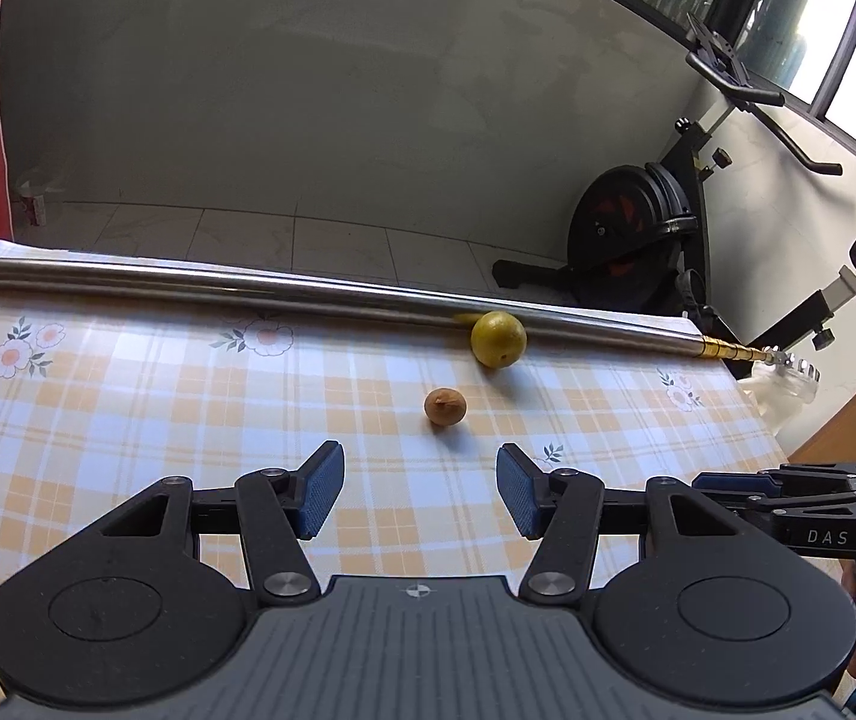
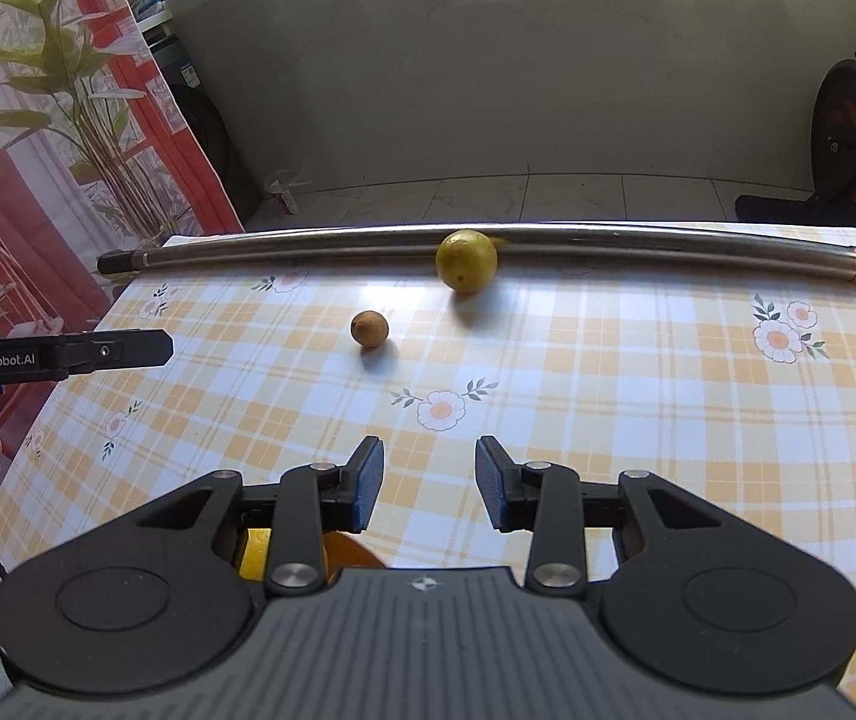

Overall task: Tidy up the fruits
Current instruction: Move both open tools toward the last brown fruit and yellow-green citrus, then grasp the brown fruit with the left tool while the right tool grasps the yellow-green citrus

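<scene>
Both grippers empty, fruits ahead.
The small brown fruit (image 1: 445,407) lies just beyond the left gripper (image 1: 420,489)'s spread fingers; right gripper (image 2: 429,483), also spread, sits farther back.

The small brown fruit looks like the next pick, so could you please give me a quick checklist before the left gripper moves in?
1. Left gripper open and holding nothing: ok.
2. Small brown fruit ahead of the gap between its fingers: ok.
3. Yellow-green fruit apart from the brown one: ok.
4. Right gripper open, off the approach path: ok.
5. Metal pole behind both fruits, not in the way: ok.
6. Place to put the fruit: cannot tell.
</scene>
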Available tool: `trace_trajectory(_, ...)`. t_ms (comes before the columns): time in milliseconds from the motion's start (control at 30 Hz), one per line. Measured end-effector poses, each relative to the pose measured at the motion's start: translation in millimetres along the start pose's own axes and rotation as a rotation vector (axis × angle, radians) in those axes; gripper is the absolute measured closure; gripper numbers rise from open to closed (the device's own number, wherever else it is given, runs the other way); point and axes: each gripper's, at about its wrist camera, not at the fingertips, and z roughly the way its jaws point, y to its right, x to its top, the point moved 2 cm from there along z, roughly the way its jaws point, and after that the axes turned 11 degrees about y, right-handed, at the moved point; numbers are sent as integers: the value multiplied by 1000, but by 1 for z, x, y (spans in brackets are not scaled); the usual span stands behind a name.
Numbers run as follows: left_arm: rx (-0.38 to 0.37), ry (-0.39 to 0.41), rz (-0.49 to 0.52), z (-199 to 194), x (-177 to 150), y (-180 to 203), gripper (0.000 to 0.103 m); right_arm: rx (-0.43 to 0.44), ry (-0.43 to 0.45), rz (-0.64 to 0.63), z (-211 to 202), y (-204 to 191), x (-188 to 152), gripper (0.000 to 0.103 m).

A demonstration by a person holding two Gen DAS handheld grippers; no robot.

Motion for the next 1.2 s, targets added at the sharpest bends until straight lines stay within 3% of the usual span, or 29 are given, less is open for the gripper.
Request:
trace_trajectory(167, 10, -23, 85, 32, -1, 12, 45, -25, 43, 11, 8, 11, 11, 65)
trace_trajectory(400, -10, -53, 125, 92, -8, 22, 47, -44, 69, 38, 31, 32, 17, 65)
trace_trajectory(700, -19, -76, 85, 142, -18, 23, 49, -18, 129, 26, 59, 39, 23, 65)
trace_trajectory(867, -15, -63, 57, 155, -19, 20, 52, -15, 137, 34, 76, 42, 25, 65)
trace_trajectory(933, -9, -59, 72, 155, -19, 21, 71, -16, 138, 39, 80, 43, 24, 65)
trace_trajectory(1200, -12, -27, 19, 136, -19, 6, 72, -29, 173, 76, 94, 53, 30, 63)
